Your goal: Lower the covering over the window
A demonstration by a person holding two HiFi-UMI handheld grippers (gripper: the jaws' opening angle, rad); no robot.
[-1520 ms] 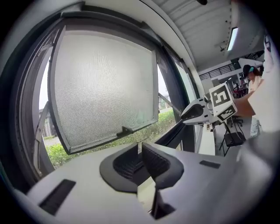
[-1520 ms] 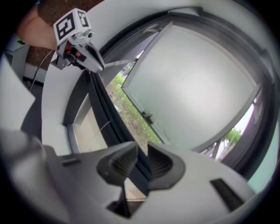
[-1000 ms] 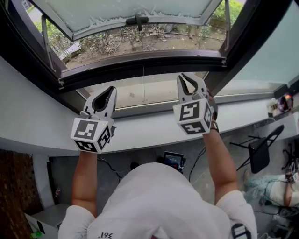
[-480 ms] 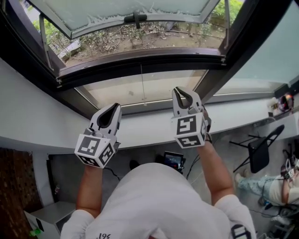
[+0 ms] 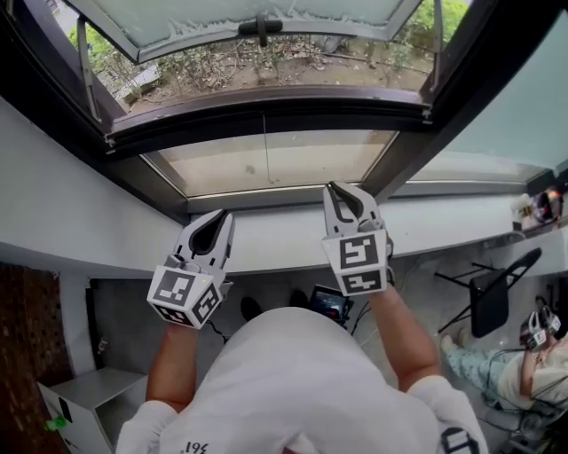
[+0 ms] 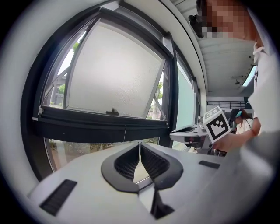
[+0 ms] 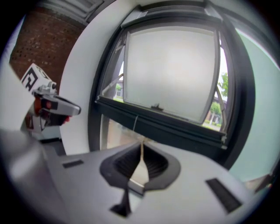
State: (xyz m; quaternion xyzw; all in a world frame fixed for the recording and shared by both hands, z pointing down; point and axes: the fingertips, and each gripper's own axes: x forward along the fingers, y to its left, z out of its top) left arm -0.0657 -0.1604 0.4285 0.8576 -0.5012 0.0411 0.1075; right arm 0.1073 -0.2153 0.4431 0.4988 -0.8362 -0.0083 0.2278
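The window has a dark frame [image 5: 266, 111] with a frosted sash [image 5: 240, 18] swung outward and a fixed pane [image 5: 293, 160] below it. A thin cord [image 5: 264, 151] hangs down the middle of that pane. No covering shows over the glass. My left gripper [image 5: 222, 215] is shut and holds nothing; it hovers over the white sill [image 5: 275, 239], left of the cord. My right gripper [image 5: 340, 188] is also shut and holds nothing, at the sill's far edge, right of the cord. Each gripper view shows closed jaws, left [image 6: 140, 145] and right [image 7: 142, 142], pointed at the frame.
A dark folding chair [image 5: 493, 297] stands at the right, with a seated person [image 5: 524, 372] beyond it. Small items [image 5: 537, 208] lie on the sill's right end. A white cabinet [image 5: 80, 399] sits low left. A dark device [image 5: 328, 303] is under the sill.
Both grippers have sunk from the level of the dark frame bar down to the sill and drawn back toward me. Both look shut throughout.
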